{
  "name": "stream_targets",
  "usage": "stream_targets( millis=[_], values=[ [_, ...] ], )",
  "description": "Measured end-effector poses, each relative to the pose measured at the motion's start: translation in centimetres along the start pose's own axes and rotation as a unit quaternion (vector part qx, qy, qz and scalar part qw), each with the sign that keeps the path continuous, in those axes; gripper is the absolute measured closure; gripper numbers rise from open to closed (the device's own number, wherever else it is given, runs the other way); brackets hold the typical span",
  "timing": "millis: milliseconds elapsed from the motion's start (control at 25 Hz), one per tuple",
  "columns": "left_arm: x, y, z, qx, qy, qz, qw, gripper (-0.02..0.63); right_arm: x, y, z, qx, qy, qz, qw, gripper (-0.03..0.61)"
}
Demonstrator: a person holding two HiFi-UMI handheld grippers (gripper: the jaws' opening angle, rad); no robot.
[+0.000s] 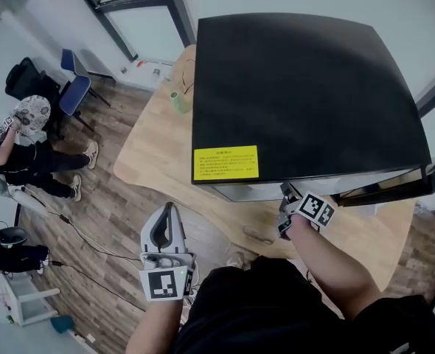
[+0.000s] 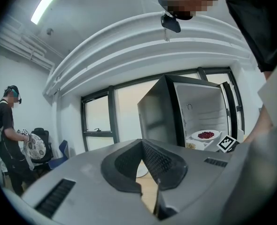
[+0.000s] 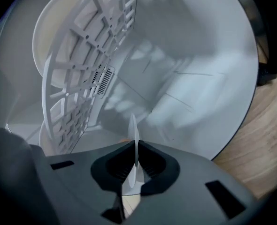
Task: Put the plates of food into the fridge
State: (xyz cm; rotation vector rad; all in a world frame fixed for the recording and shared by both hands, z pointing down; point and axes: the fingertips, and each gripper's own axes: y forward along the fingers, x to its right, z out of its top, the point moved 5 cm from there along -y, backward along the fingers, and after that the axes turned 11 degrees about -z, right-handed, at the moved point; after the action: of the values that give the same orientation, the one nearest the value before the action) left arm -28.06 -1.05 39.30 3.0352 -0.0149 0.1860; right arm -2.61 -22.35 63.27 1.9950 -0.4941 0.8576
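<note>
Plate goes in: the right claw (image 3: 134,146) pinches the thin rim of a white plate (image 3: 133,125), which stands edge-on between its pressed pads and runs forward from them into the white interior of the fridge (image 1: 306,94). What lies on the plate cannot be made out. To this claw's left a white grid shelf (image 3: 82,74) slants across the compartment. To its right, past the fridge's edge, the wooden table (image 3: 265,144) shows. From the head view, the claw reaches in just under the fridge's black top, with the open door (image 1: 383,189) at its right and a yellow label (image 1: 225,163) on the top to its left. The left claw (image 2: 142,142) carries nothing, its pads pressed together. It is held out level over the wood-plank floor (image 1: 107,220), off the table's near edge and well apart from the fridge. Ahead of it and to its right the fridge stands open, showing a plate of red food (image 2: 205,135) on a shelf and a second plate (image 2: 191,145) just below, with the right claw's marker cube (image 2: 226,143) close beside them. Dark-framed windows (image 2: 98,121) line the wall ahead of the left claw. Far to its left are a blue chair (image 1: 76,87) and a person in black (image 2: 7,139).
</note>
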Motion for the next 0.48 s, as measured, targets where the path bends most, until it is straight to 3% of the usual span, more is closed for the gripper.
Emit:
stream_targets(
  millis=[200, 480],
  values=[
    [-0.6, -1.1, 0.1, 0.002, -0.004, 0.021, 0.9998, 0.609, -0.7, 1.1, 0.1, -0.002, -0.023, -0.01, 1.0, 0.545],
    [-1.4, -2.1, 0.1, 0.0, 0.005, 0.044, 0.999, 0.609, -1.4, 1.5, -0.1, 0.011, -0.142, -0.064, 0.988, 0.518]
  ],
)
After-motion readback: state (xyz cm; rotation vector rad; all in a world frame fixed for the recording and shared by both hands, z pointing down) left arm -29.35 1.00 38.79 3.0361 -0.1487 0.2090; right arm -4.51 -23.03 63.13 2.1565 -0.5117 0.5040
